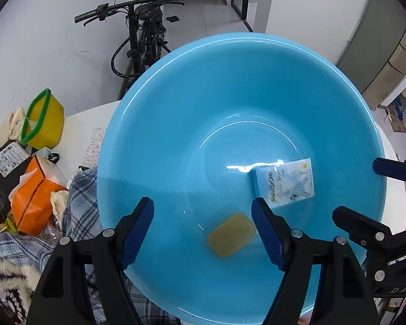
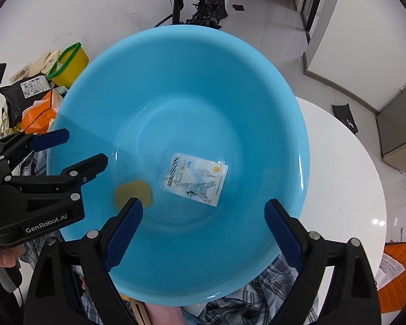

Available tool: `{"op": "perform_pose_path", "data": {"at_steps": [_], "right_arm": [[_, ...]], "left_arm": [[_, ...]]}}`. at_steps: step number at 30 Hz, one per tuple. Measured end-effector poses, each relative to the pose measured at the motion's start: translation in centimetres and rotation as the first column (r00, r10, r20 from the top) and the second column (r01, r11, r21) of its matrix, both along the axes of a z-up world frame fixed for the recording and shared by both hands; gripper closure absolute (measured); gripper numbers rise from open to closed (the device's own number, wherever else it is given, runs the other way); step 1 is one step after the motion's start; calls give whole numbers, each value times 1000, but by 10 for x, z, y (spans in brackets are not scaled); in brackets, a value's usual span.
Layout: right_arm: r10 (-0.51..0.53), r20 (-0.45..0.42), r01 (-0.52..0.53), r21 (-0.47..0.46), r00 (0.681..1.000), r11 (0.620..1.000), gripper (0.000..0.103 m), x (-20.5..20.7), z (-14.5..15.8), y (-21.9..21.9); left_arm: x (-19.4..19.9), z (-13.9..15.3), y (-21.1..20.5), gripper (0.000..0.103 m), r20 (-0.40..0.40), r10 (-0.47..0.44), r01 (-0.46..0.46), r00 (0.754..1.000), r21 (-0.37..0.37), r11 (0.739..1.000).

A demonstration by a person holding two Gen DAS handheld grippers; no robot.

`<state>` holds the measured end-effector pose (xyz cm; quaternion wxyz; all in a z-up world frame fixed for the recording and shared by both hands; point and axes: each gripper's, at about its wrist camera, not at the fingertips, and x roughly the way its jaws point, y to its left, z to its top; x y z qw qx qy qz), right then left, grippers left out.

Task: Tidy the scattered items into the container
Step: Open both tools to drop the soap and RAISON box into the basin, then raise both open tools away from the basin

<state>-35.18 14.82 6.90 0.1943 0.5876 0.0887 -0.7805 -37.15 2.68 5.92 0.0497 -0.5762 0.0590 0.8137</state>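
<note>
A big blue plastic basin (image 1: pixel 176 124) (image 2: pixel 257 86) fills both views. Inside it lie a tan soap-like bar (image 1: pixel 231 234) (image 2: pixel 132 191) and a blue-white packet with printed drawings (image 1: pixel 287 185) (image 2: pixel 196 178). My left gripper (image 1: pixel 203 211) is open and empty above the basin's near side, with the tan bar between its fingers. It also shows in the right wrist view (image 2: pixel 67 147). My right gripper (image 2: pixel 204 211) is open and empty over the basin, and shows at the right edge of the left wrist view (image 1: pixel 357 189).
Plaid cloth (image 1: pixel 78 205) (image 2: pixel 268 292) lies under the basin's near side. At left stand an orange box (image 1: pixel 35 197), a black parcel (image 1: pixel 0 173) and a yellow box with green rim (image 1: pixel 44 119). A bicycle (image 1: pixel 143 35) leans at the wall. The white round table (image 2: pixel 346 178) extends right.
</note>
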Motion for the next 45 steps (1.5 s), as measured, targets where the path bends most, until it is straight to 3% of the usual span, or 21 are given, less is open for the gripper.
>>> {"op": "perform_pose_path", "data": {"at_steps": [15,20,22,24,26,29,31,33,37,40,45], "right_arm": [[-29,-43,27,-38,999,999,12,1,6,4],[-49,-68,44,-68,996,997,12,2,10,4],[-69,-129,55,-107,989,993,12,5,18,7],[-96,-223,66,-142,970,988,12,12,28,9],[-133,-353,77,-168,926,983,12,22,40,12],[-185,-504,89,-207,844,974,12,39,51,16],[-225,-572,98,-244,789,965,12,49,55,20],[-253,-605,101,-274,755,956,12,54,57,21],[-259,-608,101,-281,750,954,10,54,67,19],[-263,-627,97,-286,733,953,10,65,78,21],[-204,-681,51,-238,703,970,8,104,93,17]], "left_arm": [[1,3,2,26,-13,-2,2,1000,12,1000],[3,15,-1,26,-64,16,-14,998,40,999],[6,23,-3,26,-118,19,-12,993,59,998],[12,34,-3,26,-212,20,-4,977,76,997],[20,44,-4,26,-328,33,-12,944,66,998],[34,60,-10,26,-505,69,-26,860,90,996],[40,69,-20,26,-566,121,-43,815,149,988],[44,76,-29,26,-587,162,-39,793,218,975],[50,88,-39,26,-593,180,-52,785,226,973],[62,96,-44,26,-540,168,-85,825,175,981],[114,108,-47,19,-605,85,-26,792,107,994]]}}
